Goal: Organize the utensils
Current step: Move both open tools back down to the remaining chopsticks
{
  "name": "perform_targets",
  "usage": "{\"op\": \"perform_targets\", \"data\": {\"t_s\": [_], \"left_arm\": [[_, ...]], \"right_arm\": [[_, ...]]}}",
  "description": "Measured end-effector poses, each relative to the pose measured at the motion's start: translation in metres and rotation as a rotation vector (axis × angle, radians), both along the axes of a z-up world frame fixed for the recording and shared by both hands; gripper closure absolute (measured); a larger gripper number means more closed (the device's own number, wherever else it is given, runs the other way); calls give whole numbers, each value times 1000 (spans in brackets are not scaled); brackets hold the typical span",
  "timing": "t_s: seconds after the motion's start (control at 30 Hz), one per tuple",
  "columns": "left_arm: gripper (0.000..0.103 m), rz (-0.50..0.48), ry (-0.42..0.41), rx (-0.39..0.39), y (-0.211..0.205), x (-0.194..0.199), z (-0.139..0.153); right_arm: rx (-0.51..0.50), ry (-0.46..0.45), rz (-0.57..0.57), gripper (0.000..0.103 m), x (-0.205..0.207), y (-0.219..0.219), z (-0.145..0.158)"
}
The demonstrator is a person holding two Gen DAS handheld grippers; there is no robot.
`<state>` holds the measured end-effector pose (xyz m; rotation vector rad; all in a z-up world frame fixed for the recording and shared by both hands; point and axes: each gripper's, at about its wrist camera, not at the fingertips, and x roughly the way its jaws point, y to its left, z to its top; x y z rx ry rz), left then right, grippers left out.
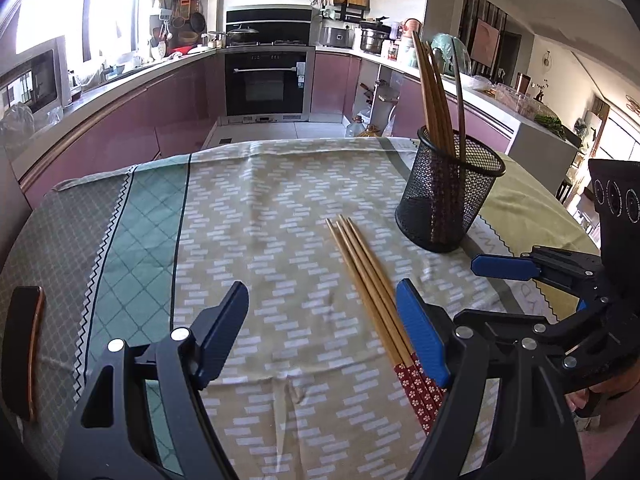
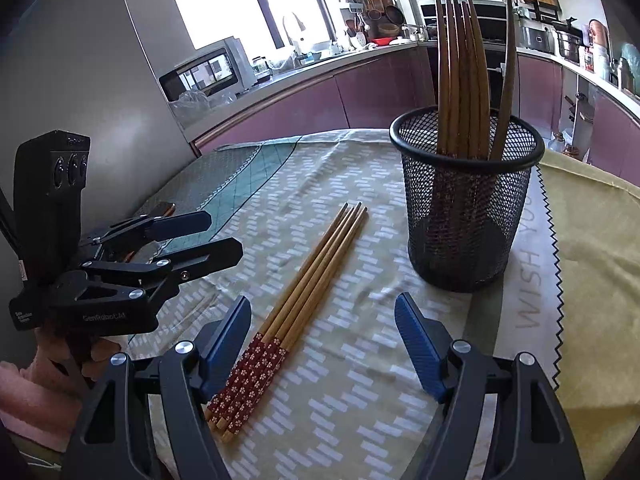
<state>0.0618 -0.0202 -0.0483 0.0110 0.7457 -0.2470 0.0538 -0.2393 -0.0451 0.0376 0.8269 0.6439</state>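
Four loose chopsticks (image 2: pixel 296 304) lie side by side on the tablecloth (image 1: pixel 256 216), near the mesh holder (image 2: pixel 468 208), their red flowered ends away from it. More chopsticks (image 2: pixel 460 72) stand upright inside the holder. Left gripper (image 1: pixel 320 316) has its jaws wide, nothing gripped; the loose chopsticks pass just beside its right finger. Right gripper (image 2: pixel 322 322) is also wide apart, holding nothing, above the patterned ends.

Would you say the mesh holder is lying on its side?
No, the mesh holder stands upright on the tablecloth, with chopsticks sticking up out of it.
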Motion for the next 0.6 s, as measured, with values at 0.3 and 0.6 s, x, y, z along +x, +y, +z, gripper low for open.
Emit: {"op": "perform_targets", "data": {"t_s": [0.3,0.6], "left_arm": [[29,-11,53,28,-5,-2,-19],[29,-6,72,39,-3,1,-25]], "right_arm": [[-57,24,-7,31,-1,13,-13],[-106,29,3,41,0,24,-17]]}}
